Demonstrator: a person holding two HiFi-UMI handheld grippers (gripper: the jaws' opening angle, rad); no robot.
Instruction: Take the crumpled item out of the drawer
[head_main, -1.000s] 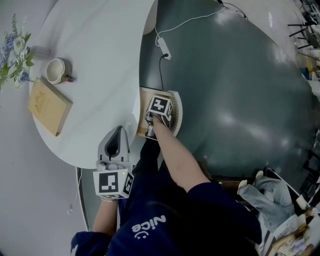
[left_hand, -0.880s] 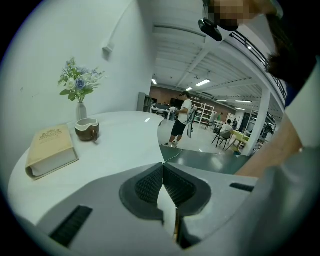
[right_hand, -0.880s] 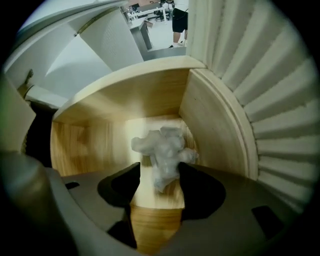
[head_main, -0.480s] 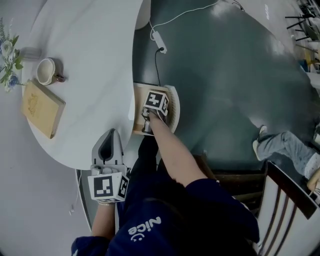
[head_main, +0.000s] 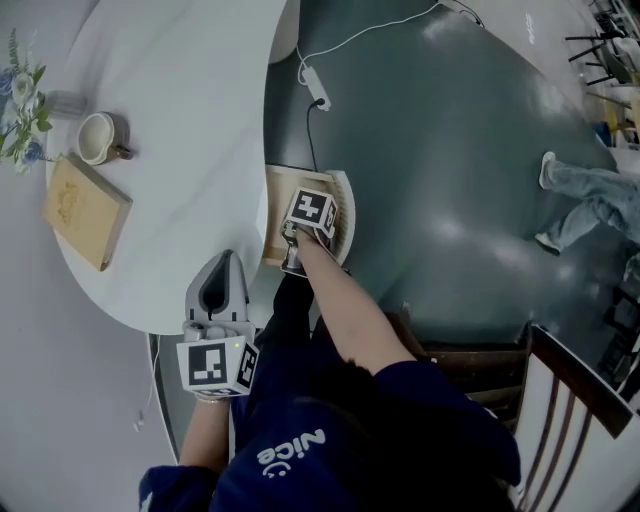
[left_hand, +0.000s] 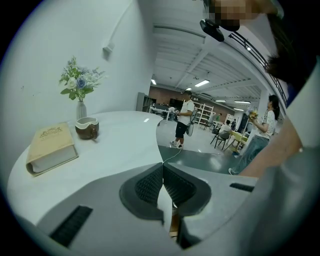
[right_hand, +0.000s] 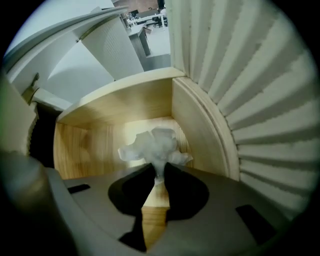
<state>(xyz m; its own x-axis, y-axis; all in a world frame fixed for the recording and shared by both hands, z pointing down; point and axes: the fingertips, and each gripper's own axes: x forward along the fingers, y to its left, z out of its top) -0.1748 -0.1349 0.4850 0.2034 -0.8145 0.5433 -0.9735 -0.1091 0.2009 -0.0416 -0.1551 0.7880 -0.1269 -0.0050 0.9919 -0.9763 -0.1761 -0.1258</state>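
A wooden drawer (head_main: 272, 215) stands pulled out from under the white table's edge. Inside it, on the wooden floor (right_hand: 95, 145), lies a white crumpled paper (right_hand: 152, 145). My right gripper (right_hand: 159, 172) reaches down into the drawer; its jaws are closing and the pads pinch the paper's near end. In the head view only the right gripper's marker cube (head_main: 310, 213) shows over the drawer, and the paper is hidden. My left gripper (head_main: 226, 258) hovers at the table's near edge, shut with nothing between its pads (left_hand: 150, 185).
On the white table (head_main: 190, 110) lie a tan book (head_main: 85, 210), a cup (head_main: 95, 138) and a vase of flowers (head_main: 22, 95). A white cable (head_main: 318, 95) runs over the dark floor. A wooden chair (head_main: 565, 385) stands at right; a person (head_main: 595, 195) walks beyond it.
My right gripper has stayed inside the drawer and my left gripper has barely moved. A person at the right has walked further up across the floor.
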